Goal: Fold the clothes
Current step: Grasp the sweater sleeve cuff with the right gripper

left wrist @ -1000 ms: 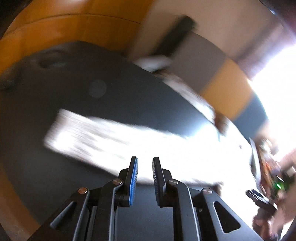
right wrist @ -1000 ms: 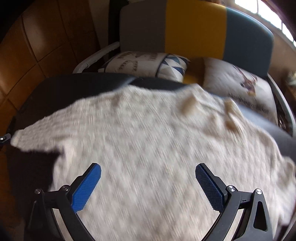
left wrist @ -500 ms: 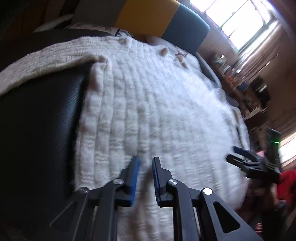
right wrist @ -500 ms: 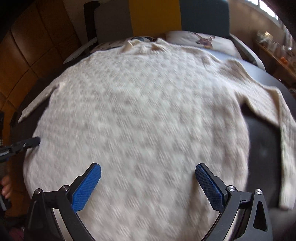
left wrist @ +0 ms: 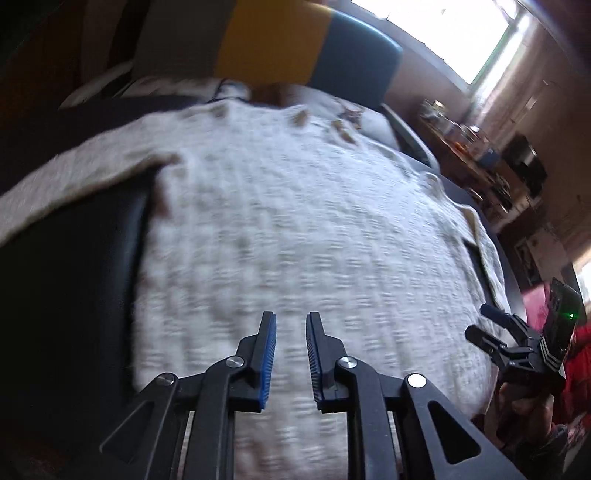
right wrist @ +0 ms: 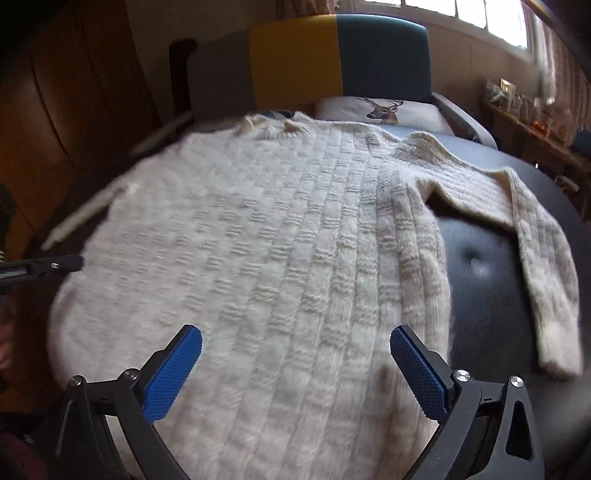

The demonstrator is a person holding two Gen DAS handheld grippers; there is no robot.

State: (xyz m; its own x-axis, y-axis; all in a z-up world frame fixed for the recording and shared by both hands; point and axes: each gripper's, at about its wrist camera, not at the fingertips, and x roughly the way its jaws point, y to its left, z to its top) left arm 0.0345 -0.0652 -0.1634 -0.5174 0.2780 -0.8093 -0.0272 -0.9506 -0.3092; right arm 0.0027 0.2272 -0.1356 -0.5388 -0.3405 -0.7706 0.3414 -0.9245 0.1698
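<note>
sweater (right wrist: 280,258) now fully spread on dark padded surface (right wrist: 480,280); striped chair (right wrist: 332,62) behind.

The sweater (right wrist: 280,258) is spread flat on the table (right wrist: 487,295). One sleeve (right wrist: 532,266) is laid to the right. Behind it, a cushion (right wrist: 384,110) is placed on the chair (right wrist: 332,55).

striped chair (right wrist: 340,62), bright window (right wrist: 461,14), wood panelling (right wrist: 74,92).

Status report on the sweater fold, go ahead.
Left gripper jaws narrowly parted, right gripper wide open, both empty. Cream sweater flat on black surface, unfolded, sleeves out. Nothing in the way.
</note>
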